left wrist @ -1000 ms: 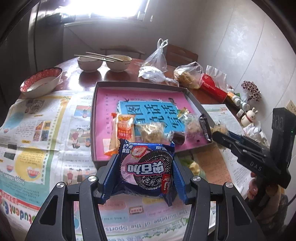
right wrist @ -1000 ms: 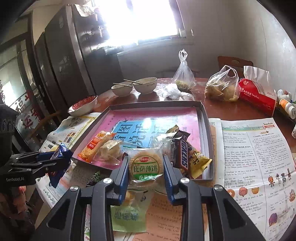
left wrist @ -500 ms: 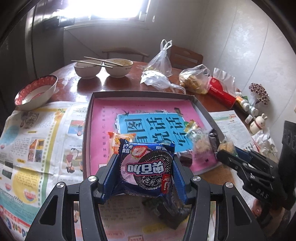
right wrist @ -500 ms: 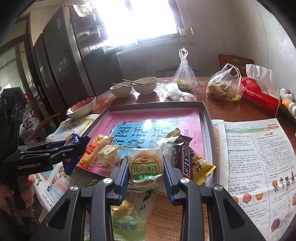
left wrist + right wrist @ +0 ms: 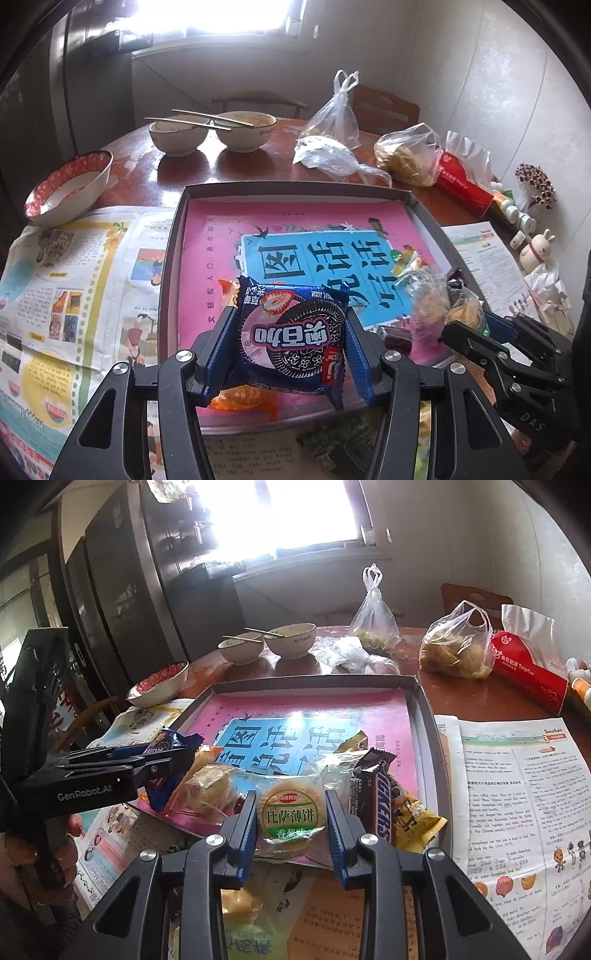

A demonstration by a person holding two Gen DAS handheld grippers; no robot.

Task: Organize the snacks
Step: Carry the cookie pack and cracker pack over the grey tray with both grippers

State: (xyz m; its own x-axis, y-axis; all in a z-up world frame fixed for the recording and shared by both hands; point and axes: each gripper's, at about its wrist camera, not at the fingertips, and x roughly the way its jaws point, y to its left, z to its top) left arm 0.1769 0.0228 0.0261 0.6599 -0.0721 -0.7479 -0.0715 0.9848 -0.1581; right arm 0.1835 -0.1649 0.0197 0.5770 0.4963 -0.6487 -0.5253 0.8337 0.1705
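A: Where's the snack?

B: I've got the blue cookie pack [image 5: 293, 338] pinched across its width in my left tongs [image 5: 291, 350], held above the near edge of the tray [image 5: 295, 190]. Flat face toward the camera, so I judge it can drop in label-up.

A: Right side?

B: Right tongs [image 5: 291, 825] closed on the round cracker packet [image 5: 291, 812], gripped at its sides, also at the tray's near edge. Both loads seem headed into the tray, since that's where the snacks are collecting.

A: What's already in there?

B: Chocolate bar [image 5: 375, 797] and a yellow wrapper [image 5: 417, 816] by the right wall, a clear-wrapped pastry [image 5: 210, 790] to the left of the cracker, an orange packet [image 5: 242, 400] under the cookie pack. All bunched at the near end; the far end shows only the pink liner.

A: Around it?

B: Newspaper [image 5: 74, 280] covers the worktop [image 5: 177, 177] on both sides of the tray. Bowls [image 5: 210, 134], plastic bags [image 5: 369, 147] and a red tissue pack [image 5: 528, 668] sit beyond it, well apart.

A: Risk?

B: Piling onto the near heap could push something over the rim.
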